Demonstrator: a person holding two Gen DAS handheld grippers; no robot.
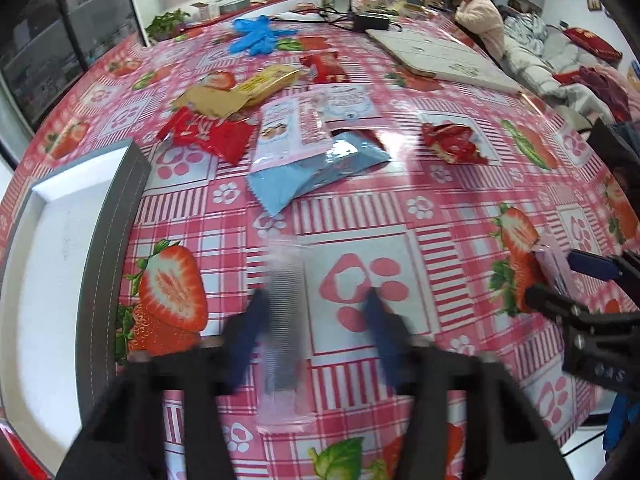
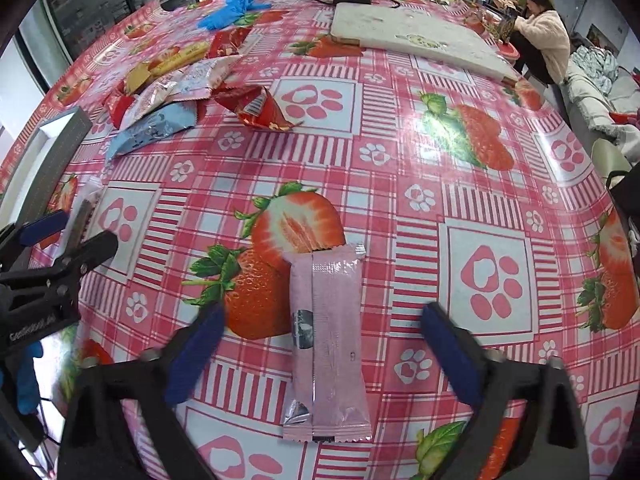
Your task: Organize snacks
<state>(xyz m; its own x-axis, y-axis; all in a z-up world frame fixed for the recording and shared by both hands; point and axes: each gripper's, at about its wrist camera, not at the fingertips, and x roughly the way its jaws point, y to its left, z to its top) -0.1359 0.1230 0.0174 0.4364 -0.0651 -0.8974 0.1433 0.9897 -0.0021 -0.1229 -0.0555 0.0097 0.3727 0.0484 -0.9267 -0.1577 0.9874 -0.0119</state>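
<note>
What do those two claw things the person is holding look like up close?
Both are matte black plastic tools with two long angular fingers, each tipped with a dark blue pad. The left gripper shows its blue pads blurred; the right gripper shows them sharply. Seen side-on, the left one has screws and small white lettering. No sleeves are visible.

A snack packet lies on the table between the fingers of the left gripper, with a tray to its left at the table's edge. To the right, a second packet lies lengthwise between the fingers of the right gripper, partly over a printed strawberry. Behind both, a pile of snack packs lies beyond the tray, a lone wrapper to its right, gloves and a flat board farther back.
</note>
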